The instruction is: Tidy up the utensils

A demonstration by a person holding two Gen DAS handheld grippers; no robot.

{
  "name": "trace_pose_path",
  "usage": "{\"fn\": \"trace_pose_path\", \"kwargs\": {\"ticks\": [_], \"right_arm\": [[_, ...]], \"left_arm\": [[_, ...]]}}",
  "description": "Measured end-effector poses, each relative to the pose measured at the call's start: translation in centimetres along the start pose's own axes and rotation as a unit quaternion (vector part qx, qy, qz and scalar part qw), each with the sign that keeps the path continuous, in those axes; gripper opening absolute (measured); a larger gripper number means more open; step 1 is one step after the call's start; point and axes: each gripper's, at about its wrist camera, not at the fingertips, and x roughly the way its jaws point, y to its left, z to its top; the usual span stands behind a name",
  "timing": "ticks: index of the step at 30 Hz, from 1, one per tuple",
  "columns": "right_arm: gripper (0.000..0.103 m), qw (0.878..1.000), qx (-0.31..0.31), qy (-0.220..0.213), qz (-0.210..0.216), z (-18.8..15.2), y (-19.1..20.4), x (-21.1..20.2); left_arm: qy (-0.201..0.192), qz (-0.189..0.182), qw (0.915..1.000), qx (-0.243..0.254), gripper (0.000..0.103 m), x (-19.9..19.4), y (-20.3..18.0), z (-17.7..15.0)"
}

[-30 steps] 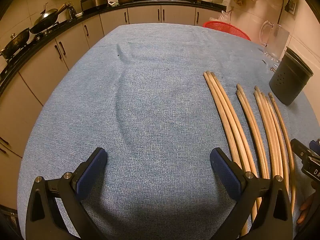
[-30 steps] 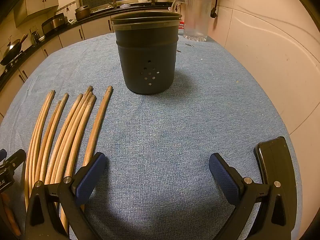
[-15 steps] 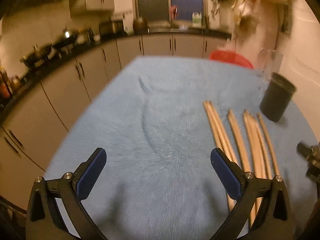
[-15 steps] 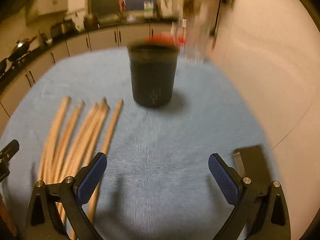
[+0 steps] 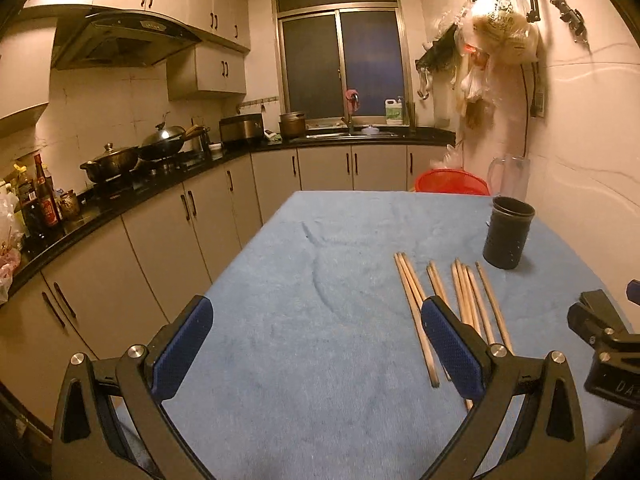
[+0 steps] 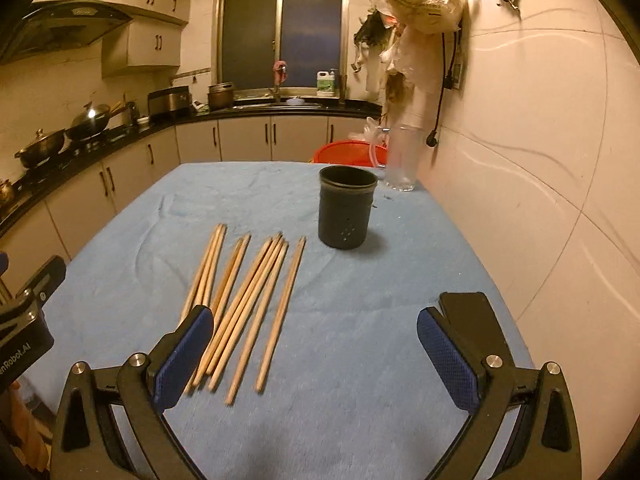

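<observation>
Both grippers hang above a table covered with a blue cloth (image 6: 360, 360), and neither holds anything. Seen through its own camera, the left gripper (image 5: 316, 344) has its blue-padded fingers (image 5: 182, 348) spread wide, with only bare cloth between them. The wooden chopsticks (image 5: 464, 300) lie flat on the cloth ahead of it and to its right, their near ends passing behind its right finger. Farther ahead on that same side stands a dark cup (image 5: 508, 238), upright and well apart from the gripper, just beyond the far tips of the chopsticks. Part of the right gripper's black body shows at the right edge of this view. From its own camera, the right gripper (image 6: 314, 348) is likewise wide apart and empty. The chopsticks (image 6: 248, 300) fan out ahead of it and to its left, in loose clusters with one stick lying alone nearest the cup; their near ends run behind its left finger. The cup (image 6: 347, 212) stands straight ahead, beyond the sticks and not touching them. A black flat object (image 6: 472, 320) lies on the cloth just behind the right finger. A clear glass jug (image 6: 402, 160) stands past the cup, near the wall.
</observation>
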Motion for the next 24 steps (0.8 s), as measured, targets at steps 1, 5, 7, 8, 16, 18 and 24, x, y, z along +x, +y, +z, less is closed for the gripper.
{"fn": "trace_pose_path", "kwargs": {"ticks": [1,5,7,8,16,18,24], "right_arm": [[0.103,1.0,-0.002,-0.001,0.002,-0.1,0.1,-0.2],[0.103,1.0,0.001,-0.006,0.004,-0.5,-0.1,-1.3],[0.103,1.0,0.002,-0.007,0.007,-0.6,-0.1,-1.6],[0.103,1.0,0.001,-0.008,0.01,-0.6,-0.2,-1.5],[0.103,1.0,-0.002,-0.002,0.016,-1.3,-0.1,-2.4],[0.103,1.0,0.0,-0.001,0.02,-1.6,-0.1,-2.7],[0.103,1.0,-0.014,0.002,0.02,-1.8,0.4,-2.9]], "left_arm": [[0.001,0.0,1.0,0.001,0.103,0.0,-0.2,-0.3],[-0.001,0.0,1.0,-0.003,0.103,-0.8,-0.2,-0.7],[0.001,-0.003,0.9999,-0.01,0.103,-1.0,0.0,-0.9],[0.004,-0.002,0.9999,-0.01,0.103,-1.0,0.0,-1.1],[0.025,-0.014,0.9994,-0.022,0.103,-2.1,0.2,-2.2],[0.025,-0.014,0.9993,-0.024,0.103,-2.5,0.2,-2.4],[0.036,-0.016,0.9989,-0.024,0.103,-2.5,0.2,-2.8]]}}
